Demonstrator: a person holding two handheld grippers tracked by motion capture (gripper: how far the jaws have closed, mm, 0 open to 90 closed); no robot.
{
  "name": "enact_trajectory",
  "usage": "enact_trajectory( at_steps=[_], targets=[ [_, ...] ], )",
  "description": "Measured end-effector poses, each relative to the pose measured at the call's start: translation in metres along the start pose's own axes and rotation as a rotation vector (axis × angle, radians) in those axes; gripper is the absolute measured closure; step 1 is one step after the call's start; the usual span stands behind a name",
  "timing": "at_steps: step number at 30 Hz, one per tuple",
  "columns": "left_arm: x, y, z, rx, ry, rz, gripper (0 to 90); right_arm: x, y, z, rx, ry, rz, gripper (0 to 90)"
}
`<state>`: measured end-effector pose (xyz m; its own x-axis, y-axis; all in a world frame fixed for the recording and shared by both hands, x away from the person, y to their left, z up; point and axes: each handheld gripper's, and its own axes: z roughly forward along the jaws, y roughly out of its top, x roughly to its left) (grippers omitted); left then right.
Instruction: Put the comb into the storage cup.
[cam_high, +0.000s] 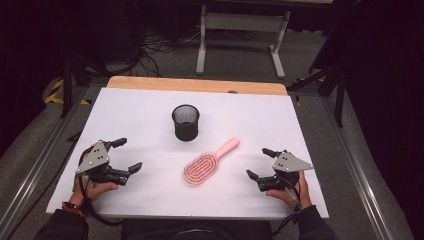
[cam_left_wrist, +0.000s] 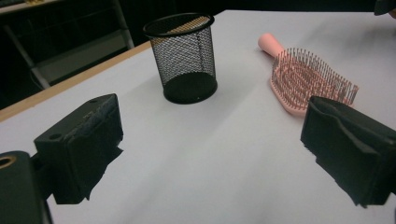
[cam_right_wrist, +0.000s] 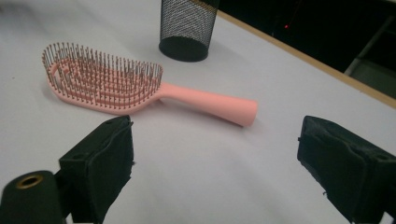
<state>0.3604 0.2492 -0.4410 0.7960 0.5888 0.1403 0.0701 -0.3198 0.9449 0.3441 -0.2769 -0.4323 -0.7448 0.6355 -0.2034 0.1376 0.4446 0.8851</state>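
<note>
A pink hairbrush (cam_high: 207, 161) (cam_left_wrist: 303, 79) (cam_right_wrist: 121, 86) lies bristles up in the middle of the white table top (cam_high: 150, 195), its handle pointing to the far right. Behind it stands an upright black mesh cup (cam_high: 185, 122) (cam_left_wrist: 184, 56) (cam_right_wrist: 187, 28), which looks empty. My left gripper (cam_high: 127, 155) (cam_left_wrist: 212, 154) rests at the left of the table, open, with nothing between its jaws. At the right my right gripper (cam_high: 259, 163) (cam_right_wrist: 215, 172) is open too, a short way from the brush handle.
The white top covers a wooden table whose bare far edge (cam_high: 197, 85) shows at the back. Beyond it on the grey floor stands a white table frame (cam_high: 240, 35) with cables beside it. Metal rails (cam_high: 35, 165) run along both sides.
</note>
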Motion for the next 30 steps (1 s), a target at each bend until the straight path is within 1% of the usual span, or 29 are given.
enact_trajectory(
  at_steps=[1,4,5,8,9,11,13,16,17,19,20,22,24,27,28,30],
  targets=[
    [0.000,0.000,0.001,0.004,-0.004,-0.003,6.8,0.000,0.000,0.000,0.000,0.000,0.000,11.5],
    [-0.001,-0.001,0.001,0.011,-0.004,0.001,5.9,0.001,0.001,0.002,0.033,0.047,-0.007,11.4],
    [-0.001,-0.001,0.000,0.008,-0.005,-0.002,5.7,0.001,0.002,0.003,0.039,0.055,-0.007,10.8],
    [-0.001,-0.002,-0.002,0.002,-0.011,-0.004,4.4,0.001,0.006,0.005,0.057,0.065,-0.019,9.6],
    [-0.001,-0.003,-0.004,0.002,-0.010,0.002,4.0,0.001,0.007,0.005,0.066,0.070,-0.024,8.9],
    [-0.002,-0.003,-0.005,-0.006,-0.006,-0.004,3.8,0.002,0.012,0.008,0.086,0.079,-0.041,8.7],
    [-0.001,-0.003,-0.005,-0.003,-0.007,-0.004,3.7,0.003,0.017,0.010,0.102,0.083,-0.070,8.8],
    [-0.001,-0.004,-0.003,0.015,-0.003,-0.001,3.6,0.001,0.024,0.013,0.124,0.097,-0.097,9.7],
    [-0.001,-0.004,-0.003,0.015,-0.005,-0.008,3.5,-0.001,0.027,0.015,0.129,0.102,-0.107,10.2],
    [0.000,-0.005,-0.003,0.012,-0.005,-0.011,3.5,-0.004,0.033,0.020,0.144,0.116,-0.135,10.7],
    [0.000,-0.005,-0.003,0.010,-0.005,-0.014,3.5,-0.005,0.036,0.023,0.155,0.133,-0.149,11.1],
    [0.000,-0.005,-0.002,0.013,-0.010,-0.013,3.5,-0.008,0.044,0.032,0.197,0.174,-0.193,11.6],
    [0.000,-0.005,-0.001,0.021,-0.022,-0.010,3.5,-0.011,0.052,0.042,0.251,0.212,-0.251,13.3],
    [-0.003,-0.005,0.001,0.043,-0.030,0.011,3.9,-0.015,0.064,0.056,0.313,0.259,-0.315,15.5],
    [-0.004,-0.005,0.002,0.044,-0.033,0.015,3.9,-0.015,0.070,0.062,0.340,0.276,-0.353,16.7],
    [-0.004,-0.005,0.003,0.042,-0.040,0.012,3.9,-0.014,0.079,0.072,0.378,0.295,-0.406,18.6]
  ],
)
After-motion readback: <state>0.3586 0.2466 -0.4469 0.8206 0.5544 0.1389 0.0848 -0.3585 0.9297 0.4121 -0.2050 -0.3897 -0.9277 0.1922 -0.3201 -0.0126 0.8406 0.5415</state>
